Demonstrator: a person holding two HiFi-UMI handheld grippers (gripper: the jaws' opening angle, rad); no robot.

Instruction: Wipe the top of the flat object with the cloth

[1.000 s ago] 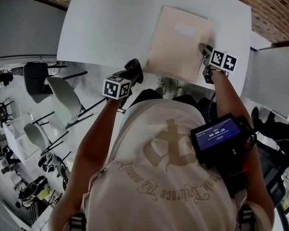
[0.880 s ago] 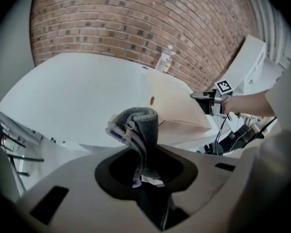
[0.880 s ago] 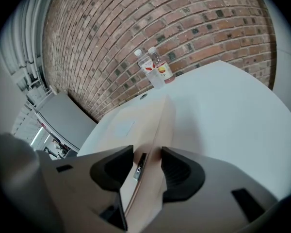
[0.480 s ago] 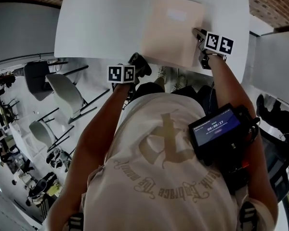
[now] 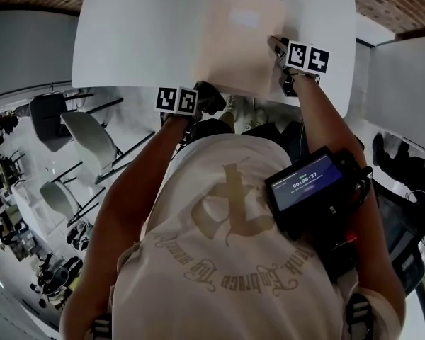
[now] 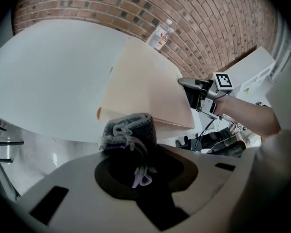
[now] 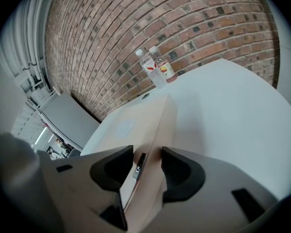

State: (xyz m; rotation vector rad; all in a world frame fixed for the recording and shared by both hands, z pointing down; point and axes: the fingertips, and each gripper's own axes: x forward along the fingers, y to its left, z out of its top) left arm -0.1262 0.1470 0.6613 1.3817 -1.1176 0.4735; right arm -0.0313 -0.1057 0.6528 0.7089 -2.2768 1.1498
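Note:
A flat beige box (image 5: 237, 41) lies on the white table (image 5: 142, 41), its near edge over the table's front edge. My right gripper (image 5: 278, 48) is shut on the box's right edge (image 7: 153, 144), jaws pinching the side wall. My left gripper (image 5: 205, 99) sits just off the table's front edge, near the box's near left corner, and is shut on a bunched grey cloth (image 6: 128, 135). In the left gripper view the box (image 6: 145, 91) lies just beyond the cloth, apart from it.
Two plastic bottles (image 7: 155, 67) stand at the table's far edge by the brick wall. Chairs (image 5: 92, 140) are on the floor to the left. A second white table (image 5: 404, 83) stands to the right. A screen device (image 5: 304, 186) hangs on the person's back.
The left gripper with the cloth has moved a little toward the box's near left corner. The right gripper has kept its grip on the box's right edge.

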